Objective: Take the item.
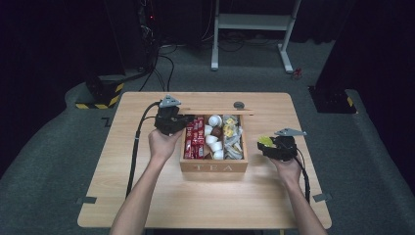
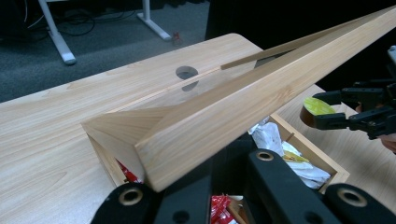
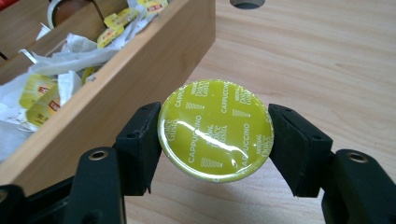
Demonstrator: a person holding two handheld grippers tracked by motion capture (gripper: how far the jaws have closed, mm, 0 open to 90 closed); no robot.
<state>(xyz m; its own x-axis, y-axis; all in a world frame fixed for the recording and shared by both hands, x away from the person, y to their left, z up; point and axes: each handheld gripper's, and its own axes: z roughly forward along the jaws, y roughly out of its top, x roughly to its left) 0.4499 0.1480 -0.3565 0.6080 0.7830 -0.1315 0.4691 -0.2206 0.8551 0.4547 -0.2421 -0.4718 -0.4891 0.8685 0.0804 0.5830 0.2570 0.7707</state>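
Round capsule (image 3: 215, 131), green foil lid printed "Cappuccino" facing up toward the camera, pinched at its rim by the right hand-held gripper (image 3: 214, 140) above the counter (image 3: 327, 60) just beside the box (image 3: 116, 88); left hand-held gripper (image 1: 172, 121), jaws pressed together, grips the box's raised lid (image 2: 243, 102).

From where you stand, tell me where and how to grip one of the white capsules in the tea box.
Grip a white capsule by its round sides, from straight above: they sit packed in the tea box middle compartment, tops up, walls blocking a sideways approach. The right gripper holds the cappuccino capsule likewise, across its rim.
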